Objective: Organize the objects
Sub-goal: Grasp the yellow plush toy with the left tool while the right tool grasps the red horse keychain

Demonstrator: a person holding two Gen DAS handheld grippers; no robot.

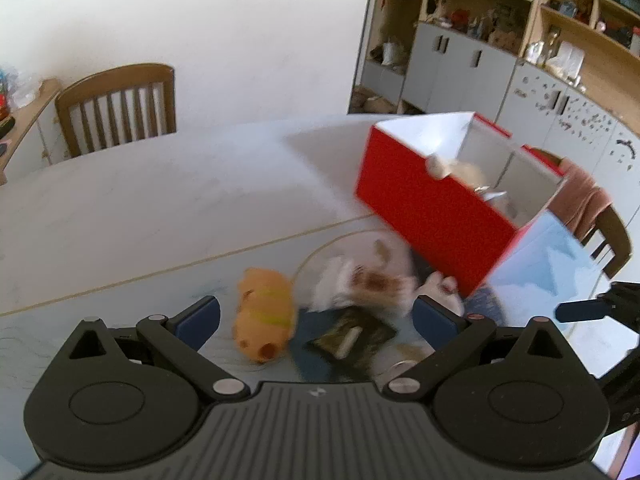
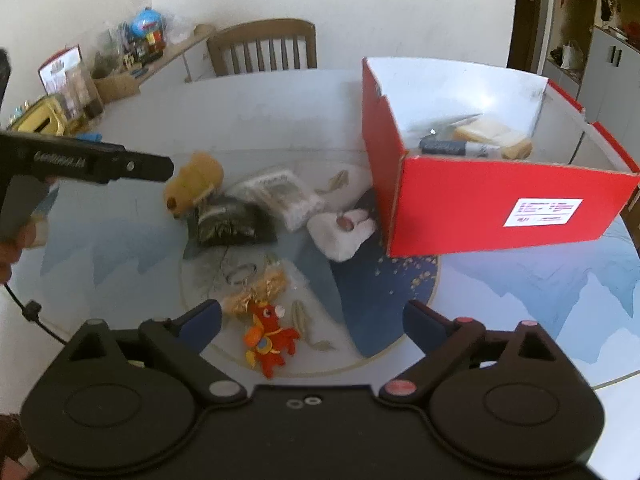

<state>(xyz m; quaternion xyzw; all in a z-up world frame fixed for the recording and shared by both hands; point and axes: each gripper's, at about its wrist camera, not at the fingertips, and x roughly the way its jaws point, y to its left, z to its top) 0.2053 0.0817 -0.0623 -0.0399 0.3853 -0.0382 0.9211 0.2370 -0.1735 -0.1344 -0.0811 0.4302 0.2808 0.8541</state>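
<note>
A red cardboard box (image 2: 500,208) stands open on the table and holds a marker, a tan pad and other items; it also shows in the left wrist view (image 1: 432,212). Loose items lie beside it: a yellow plush (image 2: 196,184) (image 1: 264,320), a dark packet (image 2: 230,220) (image 1: 352,340), a clear packet (image 2: 280,196), a white plush (image 2: 340,232) (image 1: 440,288) and a red plush keychain (image 2: 270,338). My left gripper (image 1: 316,316) is open above the yellow plush and dark packet. My right gripper (image 2: 312,320) is open over the red keychain.
A round glass turntable (image 2: 400,304) lies under the items. A wooden chair (image 2: 264,48) stands at the far edge. A side shelf (image 2: 80,76) with clutter is at the left. Cabinets (image 1: 500,60) stand behind the box.
</note>
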